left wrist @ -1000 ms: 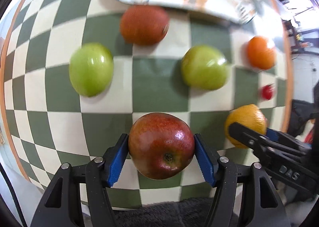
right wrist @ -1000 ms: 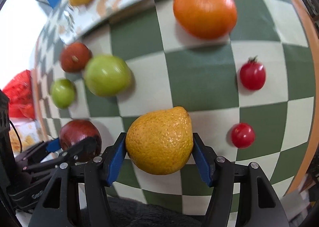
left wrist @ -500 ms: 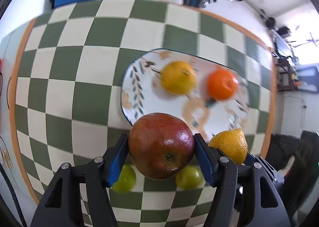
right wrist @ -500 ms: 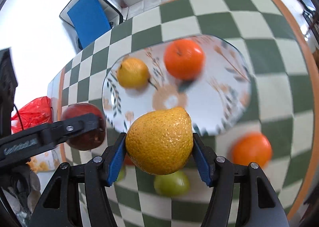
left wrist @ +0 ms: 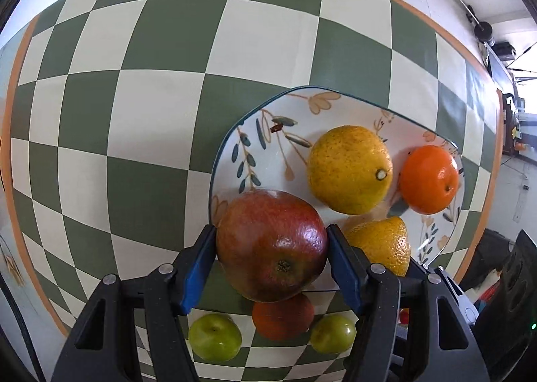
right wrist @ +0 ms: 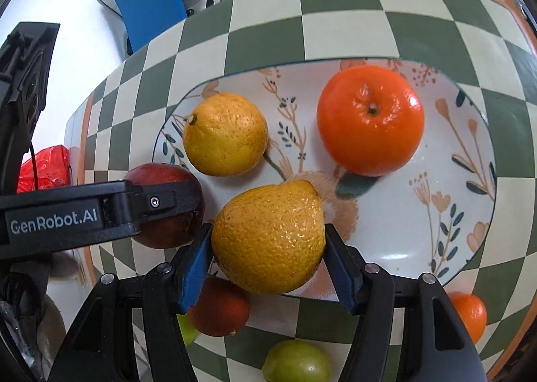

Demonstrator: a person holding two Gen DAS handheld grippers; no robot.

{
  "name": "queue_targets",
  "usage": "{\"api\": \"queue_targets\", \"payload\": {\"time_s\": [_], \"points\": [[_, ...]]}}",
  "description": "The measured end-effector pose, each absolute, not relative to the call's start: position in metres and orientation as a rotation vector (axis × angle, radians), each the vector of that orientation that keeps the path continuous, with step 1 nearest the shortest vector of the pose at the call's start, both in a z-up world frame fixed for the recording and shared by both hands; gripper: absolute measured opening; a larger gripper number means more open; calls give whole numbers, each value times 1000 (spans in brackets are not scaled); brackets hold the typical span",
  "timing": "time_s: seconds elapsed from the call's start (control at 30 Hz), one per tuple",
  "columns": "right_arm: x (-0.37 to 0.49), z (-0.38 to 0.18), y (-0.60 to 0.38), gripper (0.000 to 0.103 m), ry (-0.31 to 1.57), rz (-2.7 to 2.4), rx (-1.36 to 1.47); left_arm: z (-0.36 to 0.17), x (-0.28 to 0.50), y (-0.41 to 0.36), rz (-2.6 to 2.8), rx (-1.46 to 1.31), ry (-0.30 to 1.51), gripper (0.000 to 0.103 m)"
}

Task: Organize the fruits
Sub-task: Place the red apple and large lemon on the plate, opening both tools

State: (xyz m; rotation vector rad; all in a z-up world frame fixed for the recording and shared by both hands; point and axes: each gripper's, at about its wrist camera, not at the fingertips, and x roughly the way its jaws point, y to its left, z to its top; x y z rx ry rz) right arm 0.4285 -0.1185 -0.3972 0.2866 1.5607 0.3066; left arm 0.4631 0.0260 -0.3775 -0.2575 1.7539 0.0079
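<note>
Being carried over the plate (right wrist: 476, 133) — red apple (left wrist: 272, 246) clamped by left gripper (left wrist: 271, 253), lemon (right wrist: 268, 236) by right gripper (right wrist: 268, 241); both firm, smooth-ish, best gripped at widest pt.

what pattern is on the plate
White plate with a dark rim, painted with orange flowers and dark leafy sprigs; clearest in the right wrist view.

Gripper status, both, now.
Left gripper: shut on the red apple.
Right gripper: shut on the yellow citrus fruit.
</note>
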Motion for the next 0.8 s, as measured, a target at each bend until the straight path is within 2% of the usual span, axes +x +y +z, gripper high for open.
{"api": "queue_targets", "payload": {"time_s": [0.1,0.13,0.17,0.23,0.37,0.47,0.8], "points": [[428,-403,-117,69,1578,313,295,-379,462,29,13,-274,1761,64],[427,-403,-118,71,1578,320,305,-377,462,31,9,-285,1752,68],[427,-401,-119,74,1578,316,304,-375,464,30,10,-285,1742,79],[425,-395,-125,78,1572,314,313,-369,466,32,16,-279,1718,89],[420,-383,-130,85,1578,290,281,-357,465,37,27,-271,1687,89],[414,-370,-135,95,1560,239,217,-344,459,40,43,-234,1649,89],[383,-322,-163,96,1454,94,83,-298,407,32,98,-53,1475,89]]}}
